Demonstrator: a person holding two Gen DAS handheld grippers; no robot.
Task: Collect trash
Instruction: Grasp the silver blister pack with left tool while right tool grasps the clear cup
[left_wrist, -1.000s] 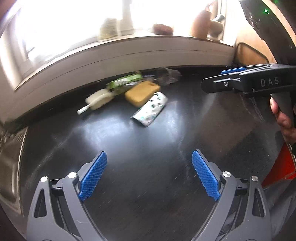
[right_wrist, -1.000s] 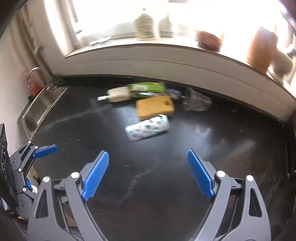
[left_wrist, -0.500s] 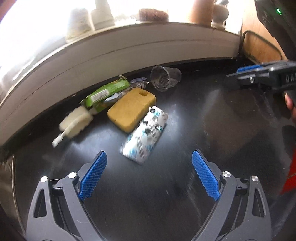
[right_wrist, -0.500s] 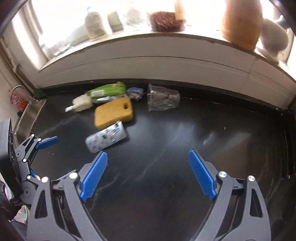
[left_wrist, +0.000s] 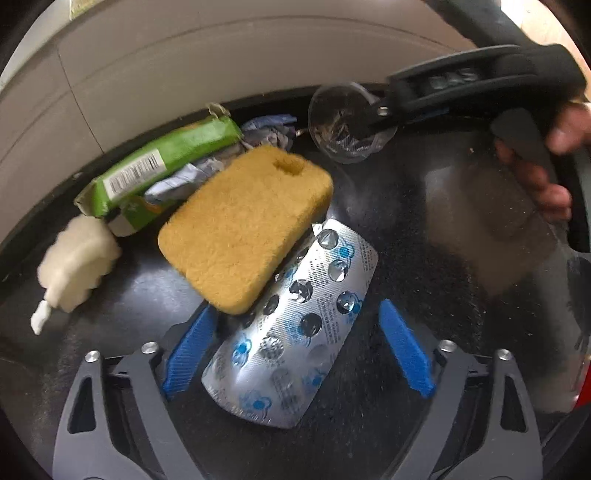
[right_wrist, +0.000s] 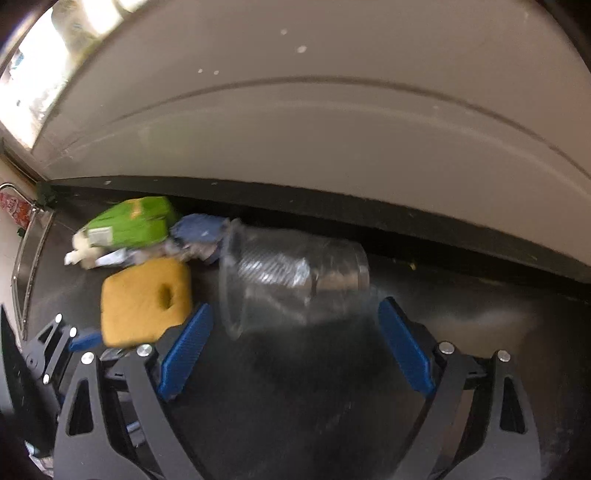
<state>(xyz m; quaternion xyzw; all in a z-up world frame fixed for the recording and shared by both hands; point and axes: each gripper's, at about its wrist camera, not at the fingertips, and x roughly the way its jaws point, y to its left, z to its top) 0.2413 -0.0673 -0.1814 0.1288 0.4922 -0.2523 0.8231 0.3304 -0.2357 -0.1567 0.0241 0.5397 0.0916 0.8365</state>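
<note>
- Lying between the blue pads of the left hand-held gripper, a silver blister pack rests flat on the black desk; the jaws are closing, yet neither pad presses on it.
- Its long axis runs from close to the left pad up and away to the right, its far end tucked under a yellow sponge.
- Printing on the pack is blue and too small to read; a green carton beyond the sponge shows a barcode label, its text illegible.
- Letters on the right hand-held gripper's body, seen from the left wrist view at the upper right, are blurred.
- The right wrist view shows a clear plastic cup on its side ahead of the spread jaws, just beyond the pad tips, mouth toward the left, base toward the right; nothing is gripped.
- Only the left view shows the blister pack, a white object to the far left, and a hand on the right handle.
- Only the right view shows a sink edge at far left.
- Crumpled blue-grey paper lies behind the sponge.
</note>
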